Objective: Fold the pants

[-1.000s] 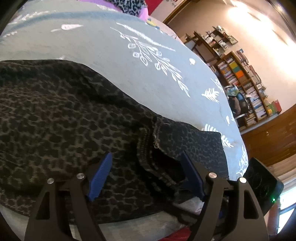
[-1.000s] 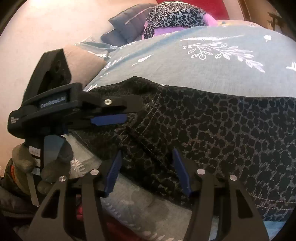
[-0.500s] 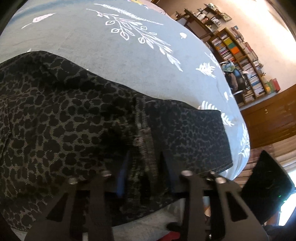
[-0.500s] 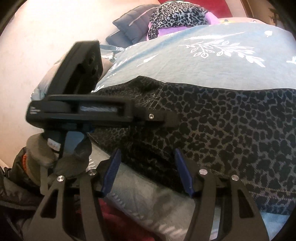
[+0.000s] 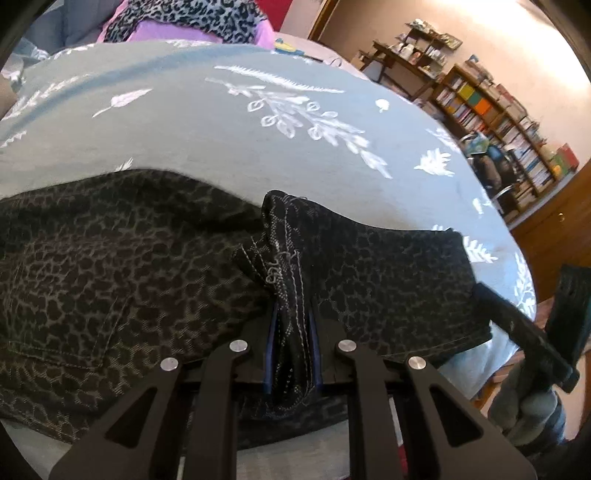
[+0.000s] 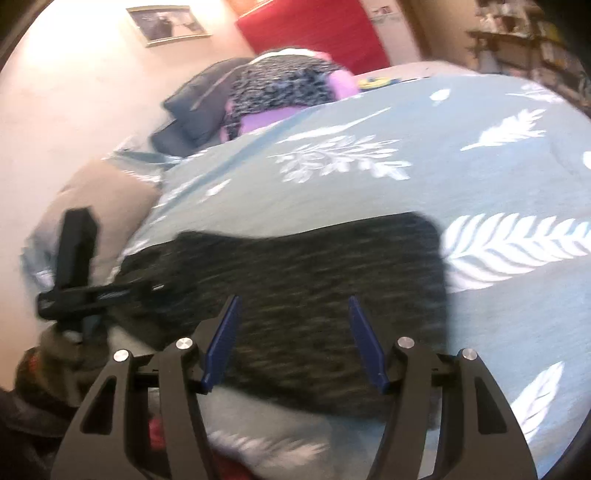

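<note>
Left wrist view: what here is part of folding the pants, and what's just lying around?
Part of the job:
- leopard-print pants
- left claw, shut on a bunched seam of the pants
- right claw, open over the pants

Just lying about:
- leaf-print bedspread under the pants
- purple pillow
- bookshelf

A bed point(image 5: 229, 147) with a blue-grey leaf-print cover carries dark leopard-print pants point(image 5: 110, 280) along its near edge. Pillows point(image 6: 207, 107) and a purple-and-leopard bundle point(image 5: 192, 22) sit at its far end.
</note>
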The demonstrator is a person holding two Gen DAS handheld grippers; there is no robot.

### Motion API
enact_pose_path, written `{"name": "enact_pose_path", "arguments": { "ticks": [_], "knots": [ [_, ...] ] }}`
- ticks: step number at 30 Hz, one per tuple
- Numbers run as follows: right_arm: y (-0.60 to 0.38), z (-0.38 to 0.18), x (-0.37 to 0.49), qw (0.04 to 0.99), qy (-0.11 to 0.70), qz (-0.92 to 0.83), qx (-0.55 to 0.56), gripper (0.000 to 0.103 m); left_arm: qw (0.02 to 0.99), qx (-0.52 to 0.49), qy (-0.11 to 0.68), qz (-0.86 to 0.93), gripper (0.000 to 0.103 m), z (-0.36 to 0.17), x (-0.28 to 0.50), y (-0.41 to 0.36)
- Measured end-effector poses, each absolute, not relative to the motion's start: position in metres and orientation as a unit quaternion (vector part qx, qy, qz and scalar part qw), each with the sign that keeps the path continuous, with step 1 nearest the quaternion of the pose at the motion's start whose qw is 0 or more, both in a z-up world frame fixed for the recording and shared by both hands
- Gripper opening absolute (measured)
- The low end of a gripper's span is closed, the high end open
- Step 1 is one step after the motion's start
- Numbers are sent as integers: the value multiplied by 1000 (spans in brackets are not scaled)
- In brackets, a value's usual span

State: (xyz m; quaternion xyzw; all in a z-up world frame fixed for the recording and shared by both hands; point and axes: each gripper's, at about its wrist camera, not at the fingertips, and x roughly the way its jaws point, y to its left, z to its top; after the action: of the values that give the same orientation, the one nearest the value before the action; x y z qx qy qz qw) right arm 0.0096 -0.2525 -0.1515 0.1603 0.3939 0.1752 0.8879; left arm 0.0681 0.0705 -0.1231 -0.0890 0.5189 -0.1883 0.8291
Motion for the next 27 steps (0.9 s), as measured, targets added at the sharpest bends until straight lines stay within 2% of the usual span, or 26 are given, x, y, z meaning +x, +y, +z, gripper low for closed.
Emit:
{"name": "enact_pose_path", "arguments": {
  "ticks": [4, 7, 9, 12, 13, 14, 20, 27],
  "knots": [
    [-262, -184, 16, 880, 424, 134, 167, 62, 818, -98, 537, -181, 19, -143, 67, 71],
    [-248, -184, 15, 889, 419, 128, 130, 61, 817, -106, 539, -177, 22, -148, 67, 71],
    [-250, -177, 18, 888, 422, 127, 130, 61, 815, -111, 541, -177, 29, -147, 69, 75],
    [-254, -160, 25, 894, 404, 127, 145, 61, 824, -107, 531, -164, 47, -137, 68, 87],
    [-255, -155, 30, 897, 398, 124, 149, 61, 831, -101, 525, -152, 57, -131, 67, 91],
    [-260, -151, 36, 898, 391, 123, 159, 61, 836, -99, 521, -144, 60, -128, 66, 93],
    [-259, -144, 74, 893, 400, 117, 170, 61, 858, -134, 479, -127, 60, -95, 58, 110],
    [-251, -164, 92, 884, 429, 101, 157, 61, 840, -182, 461, -220, 60, -89, 60, 74]
  ]
}}
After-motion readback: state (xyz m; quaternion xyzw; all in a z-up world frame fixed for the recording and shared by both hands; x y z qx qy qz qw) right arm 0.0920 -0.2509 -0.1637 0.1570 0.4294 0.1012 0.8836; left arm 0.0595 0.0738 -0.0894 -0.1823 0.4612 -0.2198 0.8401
